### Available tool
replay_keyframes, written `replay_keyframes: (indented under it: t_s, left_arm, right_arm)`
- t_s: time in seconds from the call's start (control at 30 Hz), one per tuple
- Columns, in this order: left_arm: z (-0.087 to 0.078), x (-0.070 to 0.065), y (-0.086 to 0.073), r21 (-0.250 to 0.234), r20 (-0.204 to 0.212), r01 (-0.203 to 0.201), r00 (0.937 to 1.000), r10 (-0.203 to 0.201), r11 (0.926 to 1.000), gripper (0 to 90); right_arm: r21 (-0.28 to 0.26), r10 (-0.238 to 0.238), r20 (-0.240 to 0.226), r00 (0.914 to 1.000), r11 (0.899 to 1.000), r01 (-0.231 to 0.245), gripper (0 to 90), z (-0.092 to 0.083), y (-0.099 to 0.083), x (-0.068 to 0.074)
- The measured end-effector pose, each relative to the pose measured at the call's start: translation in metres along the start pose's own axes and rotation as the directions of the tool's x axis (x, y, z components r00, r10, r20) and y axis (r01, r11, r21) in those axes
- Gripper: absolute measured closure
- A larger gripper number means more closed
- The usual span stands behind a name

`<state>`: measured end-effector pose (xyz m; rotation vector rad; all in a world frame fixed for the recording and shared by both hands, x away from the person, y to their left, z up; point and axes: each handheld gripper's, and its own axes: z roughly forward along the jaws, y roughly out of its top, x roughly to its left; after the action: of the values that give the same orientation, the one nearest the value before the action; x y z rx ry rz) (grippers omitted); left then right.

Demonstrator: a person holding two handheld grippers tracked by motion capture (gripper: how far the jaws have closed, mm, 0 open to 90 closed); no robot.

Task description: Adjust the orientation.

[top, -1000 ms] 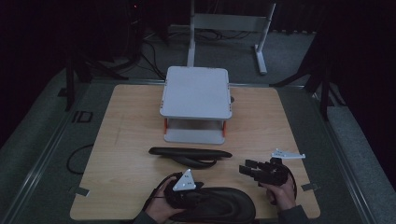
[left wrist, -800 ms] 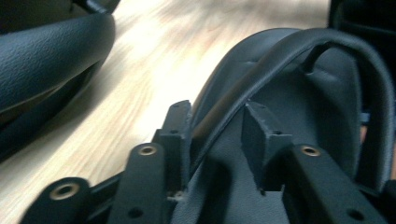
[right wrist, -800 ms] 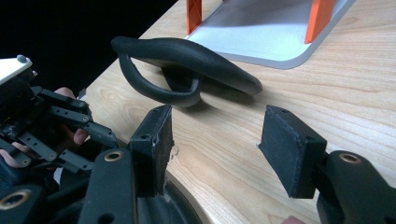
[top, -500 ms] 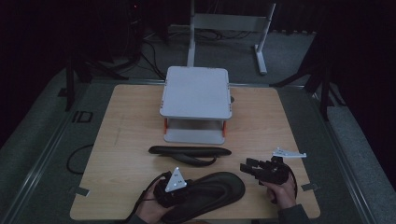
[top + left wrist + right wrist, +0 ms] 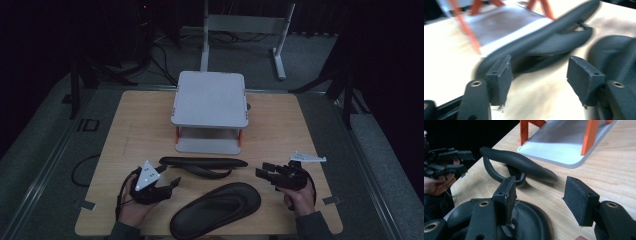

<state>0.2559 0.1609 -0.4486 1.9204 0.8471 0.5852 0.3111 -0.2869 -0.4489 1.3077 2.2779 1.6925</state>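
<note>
So the left gripper (image 5: 172,184) has just been opening its jaws, and nothing sits between them; it's at the near left of the surface (image 5: 135,125). One black flip-flop (image 5: 216,209) lies flat near the front edge between both hands, apart from both grippers. The other flip-flop (image 5: 204,164) rests on its side just behind it, in front of the white stand (image 5: 210,97). The right gripper (image 5: 262,171) is released too, gripping nothing, near right.

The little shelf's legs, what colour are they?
Orange legs on the shelf, clearest in the right gripper view.
</note>
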Motion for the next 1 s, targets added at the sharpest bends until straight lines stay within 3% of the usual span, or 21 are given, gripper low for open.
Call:
replay_keyframes:
  t_s: [0.13, 0.33, 0.4, 0.77, 0.93, 1.0]
  left_arm:
    - [-0.008, 0.025, -0.005, -0.015, -0.066, 0.028, 0.9974, -0.029, 0.9995, 34.3]
    - [-0.004, 0.047, -0.009, 0.0, -0.108, 0.07, 0.9918, -0.069, 0.9976, 27.9]
    - [-0.001, 0.052, -0.011, 0.008, -0.101, 0.075, 0.9921, -0.074, 0.9971, 26.9]
    - [0.017, 0.056, -0.016, 0.06, -0.095, 0.032, 0.9952, -0.026, 0.9977, 25.4]
    - [0.028, 0.062, -0.019, 0.087, -0.093, 0.037, 0.9952, -0.029, 0.9955, 26.3]
    - [0.031, 0.063, -0.02, 0.094, -0.086, 0.038, 0.9958, -0.03, 0.9948, 31.5]
  right_arm:
    - [-0.002, -0.006, -0.002, 1.0, 1.0, 0.006, 42.4, 0.002, 0.003, 0.0]
    - [0.003, -0.022, -0.002, 0.9998, 1.0, 0.022, 41.1, 0.007, 0.006, 0.0]
    - [0.004, -0.022, -0.003, 0.9997, 1.0, 0.022, 40.8, 0.009, 0.007, -0.001]
    - [0.037, -0.088, -0.003, 0.9961, 0.995, 0.088, 38.1, 0.018, 0.007, 0.005]
    - [0.073, -0.133, 0.03, 0.9907, 0.989, 0.131, 37.9, 0.03, 0.011, 0.005]
    - [0.109, -0.141, 0.024, 0.9898, 0.984, 0.137, 37.4, 0.044, 0.013, 0.0]
